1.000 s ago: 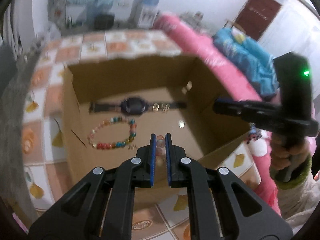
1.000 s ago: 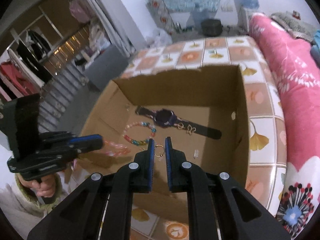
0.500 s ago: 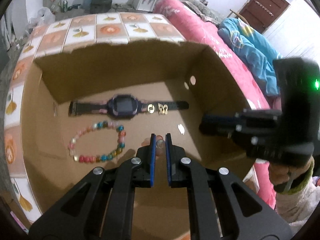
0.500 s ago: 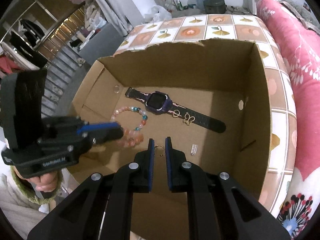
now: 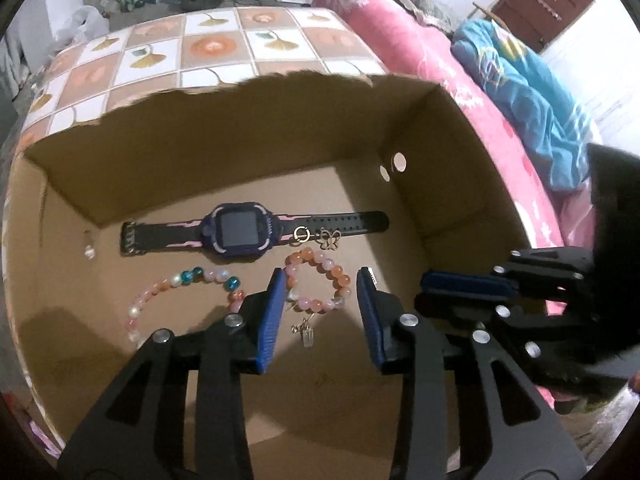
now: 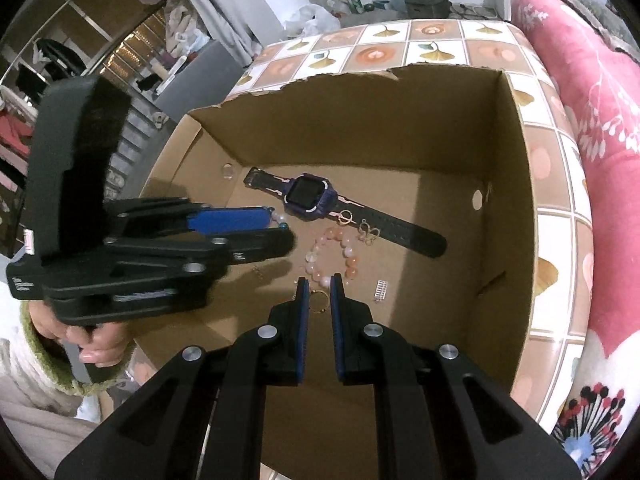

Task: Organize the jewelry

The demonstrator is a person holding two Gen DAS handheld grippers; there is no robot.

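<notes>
In cardboard box [image 5: 452, 152]: watch [image 5: 240, 234], 2 bead bracelets [image 5: 320, 280]. My left gripper [image 5: 322, 312] wide open, empty; right gripper [image 6: 318, 300] pinches gold ring [image 6: 319, 302], unplaced.

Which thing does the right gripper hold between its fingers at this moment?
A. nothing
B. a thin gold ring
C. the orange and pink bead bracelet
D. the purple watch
B: in the right wrist view, the thin gold ring sits between the nearly closed fingers of the right gripper, while the bead bracelet and the purple watch lie on the box floor.
</notes>
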